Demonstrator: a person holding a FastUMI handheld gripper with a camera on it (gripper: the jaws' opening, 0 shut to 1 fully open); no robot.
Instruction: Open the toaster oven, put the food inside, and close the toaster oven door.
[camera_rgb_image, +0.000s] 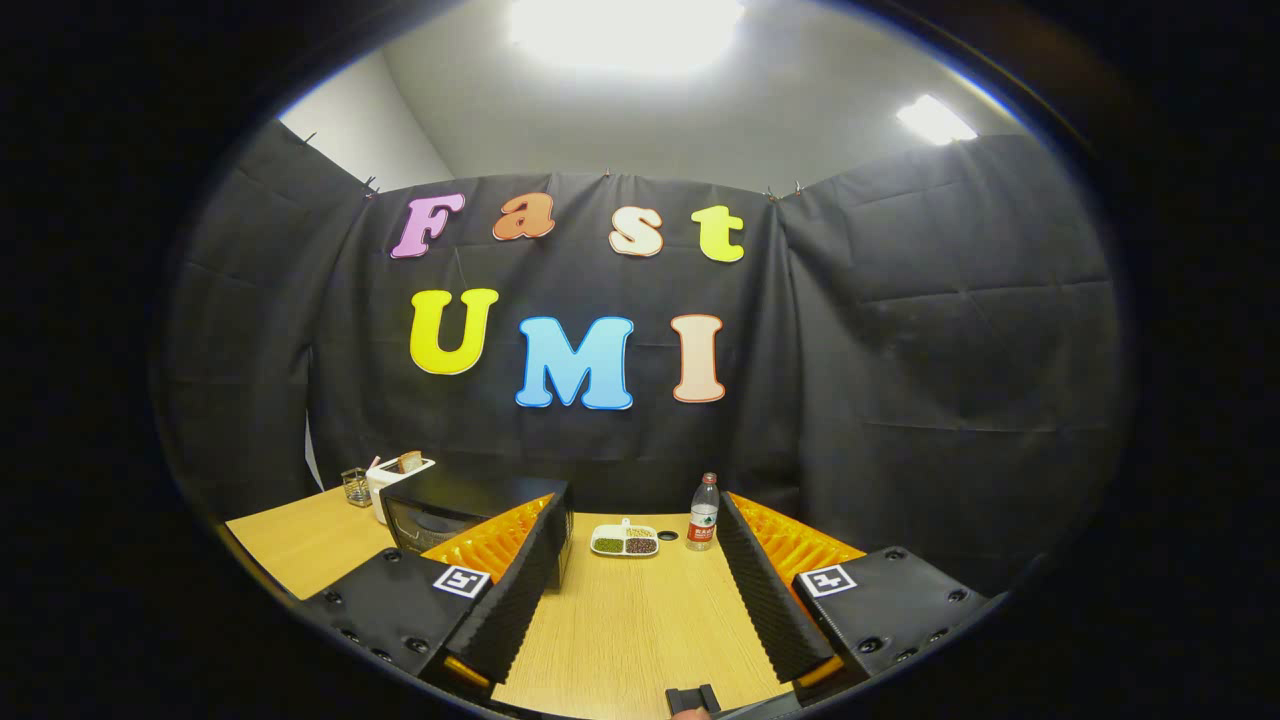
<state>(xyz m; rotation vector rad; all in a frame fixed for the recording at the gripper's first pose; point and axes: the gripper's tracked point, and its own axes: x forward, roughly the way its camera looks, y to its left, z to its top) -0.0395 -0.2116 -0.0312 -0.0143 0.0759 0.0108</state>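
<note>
A black toaster oven (440, 505) stands on the wooden table (630, 620) beyond my left finger, partly hidden behind it; its glass door looks closed. My gripper (640, 570) is open, held above the table with nothing between its fingers. A small white divided dish (625, 541) with green and dark food lies on the table straight ahead, beyond the fingertips.
A white toaster (392, 478) with a bread slice stands behind the oven, beside a small glass cup (356, 486). A plastic water bottle (703, 512) with a red cap stands right of the dish, a small dark disc (668, 536) between them. Black cloth walls close the booth.
</note>
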